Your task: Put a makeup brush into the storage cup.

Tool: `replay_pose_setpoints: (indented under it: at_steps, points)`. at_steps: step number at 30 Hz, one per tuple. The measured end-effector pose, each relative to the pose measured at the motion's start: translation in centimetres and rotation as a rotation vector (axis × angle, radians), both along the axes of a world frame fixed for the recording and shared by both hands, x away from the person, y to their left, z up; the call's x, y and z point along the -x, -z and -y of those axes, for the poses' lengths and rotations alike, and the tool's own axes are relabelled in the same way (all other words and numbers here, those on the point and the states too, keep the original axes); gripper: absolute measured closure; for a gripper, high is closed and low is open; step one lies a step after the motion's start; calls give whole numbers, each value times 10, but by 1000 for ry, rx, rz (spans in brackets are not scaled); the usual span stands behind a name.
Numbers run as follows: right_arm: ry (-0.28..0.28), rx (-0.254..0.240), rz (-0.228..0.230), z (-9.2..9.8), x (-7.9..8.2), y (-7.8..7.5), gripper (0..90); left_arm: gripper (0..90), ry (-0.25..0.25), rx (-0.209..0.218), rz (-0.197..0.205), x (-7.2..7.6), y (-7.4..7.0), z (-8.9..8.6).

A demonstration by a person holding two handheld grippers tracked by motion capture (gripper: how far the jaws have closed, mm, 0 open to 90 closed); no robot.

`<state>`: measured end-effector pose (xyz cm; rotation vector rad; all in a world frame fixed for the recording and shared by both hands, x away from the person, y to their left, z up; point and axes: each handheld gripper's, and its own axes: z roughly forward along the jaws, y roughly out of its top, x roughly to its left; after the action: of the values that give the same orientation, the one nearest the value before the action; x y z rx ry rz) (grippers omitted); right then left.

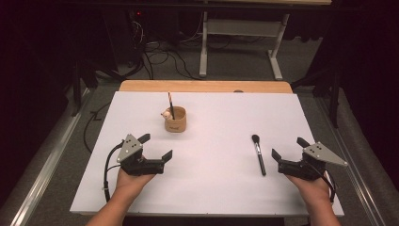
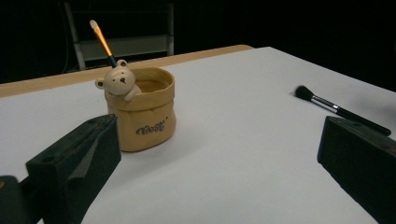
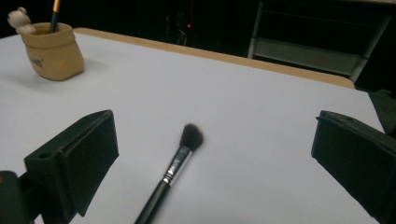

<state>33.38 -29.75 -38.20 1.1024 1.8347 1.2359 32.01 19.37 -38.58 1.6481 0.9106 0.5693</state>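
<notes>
A tan bag-shaped holder (image 1: 175, 120) (image 2: 142, 109) (image 3: 52, 50) with a small bear on its rim stands on the white table, left of centre. An orange-handled brush (image 1: 170, 104) (image 2: 103, 43) stands in it. A black makeup brush (image 1: 258, 154) (image 2: 338, 111) (image 3: 173, 169) lies flat at the right, bristles pointing away. My left gripper (image 1: 156, 146) rests open near the front left, just short of the holder. My right gripper (image 1: 289, 148) rests open at the front right, beside the black brush. Nothing is between either pair of jaws.
The white table (image 1: 216, 179) has a wooden strip (image 1: 202, 86) along its far edge. Beyond it stand a white table frame (image 1: 240, 42) and cables (image 1: 160, 56) on the floor. Metal rails run along both sides.
</notes>
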Motion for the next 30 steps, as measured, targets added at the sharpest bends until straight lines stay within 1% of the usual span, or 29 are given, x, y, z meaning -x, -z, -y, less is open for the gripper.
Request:
replay_pose_setpoints:
  at_steps: [2, 4, 5, 7, 12, 13, 16, 19, 22, 24, 26, 28, 30]
  points:
    - [15, 16, -20, 0, 1, 2, 27, 4, 3, 7, 6, 0, -1, 1]
    - [27, 30, -46, -1, 1, 5, 33, 4, 6, 2, 13, 1, -1, 1]
    - [26, 46, -48, -1, 1, 7, 37, 4, 7, 1, 15, 1, -1, 1]
    - [25, 53, -58, -3, 1, 9, 38, 4, 10, -4, 15, 0, -1, 1]
    - [15, 50, -69, -6, 1, 14, 37, 4, 20, 4, 3, -1, 1, 1]
    - [16, 46, -72, -7, 1, 14, 35, 4, 25, -1, 2, -1, 1, 1]
    - [12, 55, -70, -9, 0, 14, 32, 4, 33, -10, 1, 0, 1, 2]
    - [14, 57, -68, -10, 1, 13, 24, 4, 34, -8, 14, 2, 0, 2]
    - [22, 46, -65, -11, 1, 10, 21, 4, 30, 4, 17, 2, -1, 3]
    - [22, 26, -67, -11, 0, 10, 18, 4, 36, -7, 12, 2, 0, 3]
    - [27, 33, -70, -11, -1, 8, 17, 4, 36, -4, 9, 1, 1, 3]
    - [24, 30, -83, -12, -2, 7, 16, 4, 38, -3, 2, 0, 2, 2]
    - [24, 55, -102, -13, -3, 6, 16, 4, 38, -4, 0, -1, 3, 2]
